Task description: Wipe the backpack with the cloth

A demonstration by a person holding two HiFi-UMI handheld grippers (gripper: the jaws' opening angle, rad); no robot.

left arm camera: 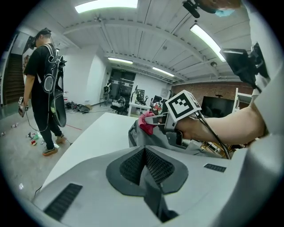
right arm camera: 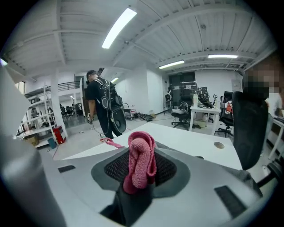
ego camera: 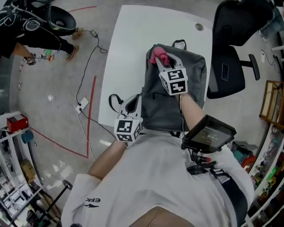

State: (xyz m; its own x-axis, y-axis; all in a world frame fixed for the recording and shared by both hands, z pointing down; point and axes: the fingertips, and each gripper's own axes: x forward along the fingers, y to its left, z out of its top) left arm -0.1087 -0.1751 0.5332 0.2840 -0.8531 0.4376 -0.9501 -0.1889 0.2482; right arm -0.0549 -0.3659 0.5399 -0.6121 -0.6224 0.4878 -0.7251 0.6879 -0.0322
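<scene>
One cloth (right arm camera: 141, 159) is being pinched by right hand-held gripper (ego camera: 159, 62), best pressed flat onto backpack (ego camera: 166, 108) beneath it; left hand-held gripper (left arm camera: 144, 168) pressed together.

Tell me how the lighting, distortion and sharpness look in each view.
Head view: even overhead light, soft shadows, the backpack sharp, edges bent by the wide lens. Left gripper view: strong fisheye, dark corners, ceiling strip lights blown out to white. Right gripper view: same fisheye and dark corners, the cloth crisp up close.
</scene>
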